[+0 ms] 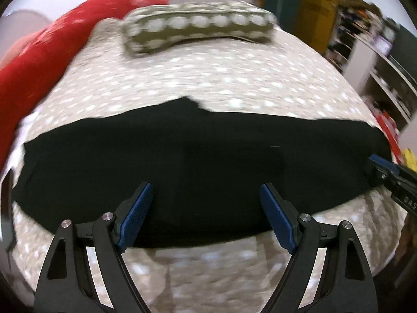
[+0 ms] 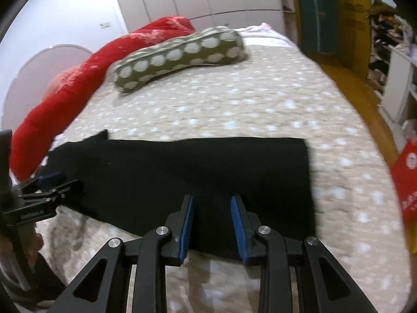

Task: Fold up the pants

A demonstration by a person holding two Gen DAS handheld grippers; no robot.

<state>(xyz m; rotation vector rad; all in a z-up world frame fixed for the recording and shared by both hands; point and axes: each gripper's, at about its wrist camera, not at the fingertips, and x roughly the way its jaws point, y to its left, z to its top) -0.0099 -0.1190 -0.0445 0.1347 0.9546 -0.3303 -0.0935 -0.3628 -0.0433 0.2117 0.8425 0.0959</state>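
Black pants (image 1: 198,161) lie flat on the bed, stretched left to right; they also show in the right wrist view (image 2: 198,167). My left gripper (image 1: 207,190) is open wide, its blue pads over the near edge of the pants, holding nothing. My right gripper (image 2: 212,200) is open, narrower, over the near edge close to the pants' right end. The right gripper shows at the far right of the left wrist view (image 1: 385,169). The left gripper shows at the left of the right wrist view (image 2: 49,182).
The bed has a beige spotted cover (image 1: 234,78). A green spotted pillow (image 1: 200,26) lies at the far end, with a red blanket (image 1: 39,60) along the left side. Shelves (image 1: 385,60) and a red box (image 2: 409,172) stand to the right.
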